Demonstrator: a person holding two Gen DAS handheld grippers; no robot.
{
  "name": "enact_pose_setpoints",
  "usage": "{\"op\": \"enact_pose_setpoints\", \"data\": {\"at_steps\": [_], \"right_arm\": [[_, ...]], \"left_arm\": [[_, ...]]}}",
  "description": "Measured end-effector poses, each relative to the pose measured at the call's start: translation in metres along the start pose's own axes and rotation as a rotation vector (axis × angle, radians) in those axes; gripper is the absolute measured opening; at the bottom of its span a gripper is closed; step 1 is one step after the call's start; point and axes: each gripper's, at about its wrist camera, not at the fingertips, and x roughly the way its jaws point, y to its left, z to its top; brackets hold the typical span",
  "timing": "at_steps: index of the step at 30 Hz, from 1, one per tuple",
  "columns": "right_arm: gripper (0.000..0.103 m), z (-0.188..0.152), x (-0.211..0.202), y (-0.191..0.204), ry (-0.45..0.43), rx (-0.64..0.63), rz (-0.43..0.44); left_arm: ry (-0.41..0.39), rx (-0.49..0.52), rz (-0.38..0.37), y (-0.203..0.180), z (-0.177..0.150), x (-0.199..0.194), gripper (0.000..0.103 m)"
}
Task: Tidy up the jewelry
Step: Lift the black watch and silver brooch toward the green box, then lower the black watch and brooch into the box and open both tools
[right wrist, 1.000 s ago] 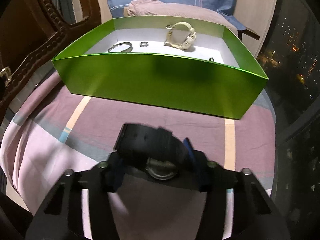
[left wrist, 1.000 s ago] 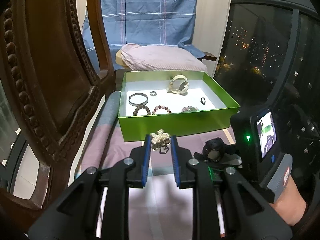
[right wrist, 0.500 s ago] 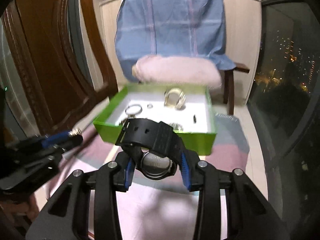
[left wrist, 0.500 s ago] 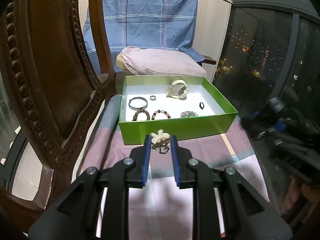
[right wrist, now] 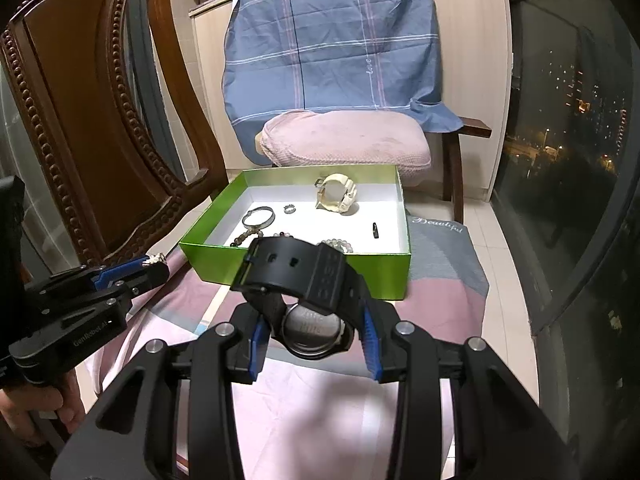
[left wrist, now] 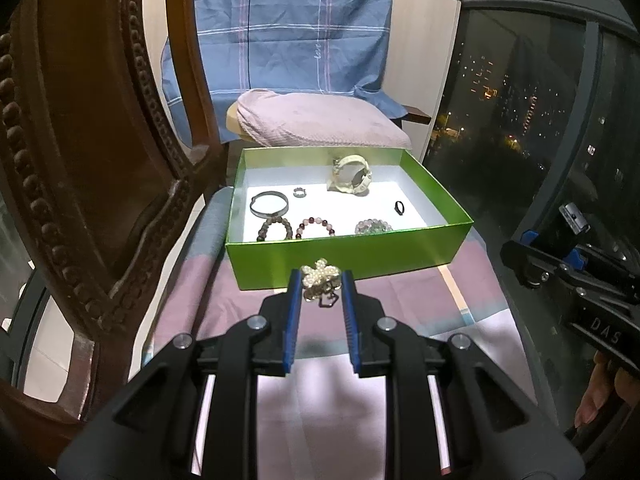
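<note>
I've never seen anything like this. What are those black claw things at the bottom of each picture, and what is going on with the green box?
No robot here: a person holds a pair of black tongs in each hand, each with a camera looking along its fingers. One picture comes from the left tongs, shut on a pearly flower-shaped brooch. The other comes from the right tongs, shut on a black plastic wristwatch. Ahead, on a pink striped cloth, sits an open green cardboard box holding a cream watch, a metal bangle, rings and beaded bracelets.
</note>
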Motion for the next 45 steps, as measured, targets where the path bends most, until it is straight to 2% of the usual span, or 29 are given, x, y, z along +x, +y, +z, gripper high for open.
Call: {"op": "enact_pose_setpoints", "data": {"at_steps": [17,21,26,30,35,39,45], "right_arm": [[0.038,0.003,0.007,-0.002,-0.004,0.01,0.01],[0.038,0.013,0.012,-0.003,-0.027,0.016,0.018],[0.038,0.041,0.022,-0.002,-0.106,0.009,0.049],[0.039,0.066,0.053,-0.008,-0.151,0.031,0.061],[0.039,0.08,0.109,-0.022,-0.109,0.084,0.05],[0.039,0.084,0.141,-0.027,-0.066,0.08,0.036],[0.04,0.077,0.17,-0.031,-0.006,0.088,0.022]], "left_arm": [[0.009,0.001,-0.002,0.0,0.003,0.003,0.02],[-0.002,-0.012,-0.001,0.002,0.014,0.007,0.02],[-0.034,-0.013,-0.001,0.002,0.047,0.019,0.02],[-0.044,-0.027,-0.016,0.004,0.077,0.043,0.02],[0.006,-0.037,0.0,0.011,0.098,0.099,0.02],[0.05,-0.052,0.006,0.019,0.101,0.143,0.02],[0.109,-0.084,0.01,0.028,0.096,0.175,0.021]]}}
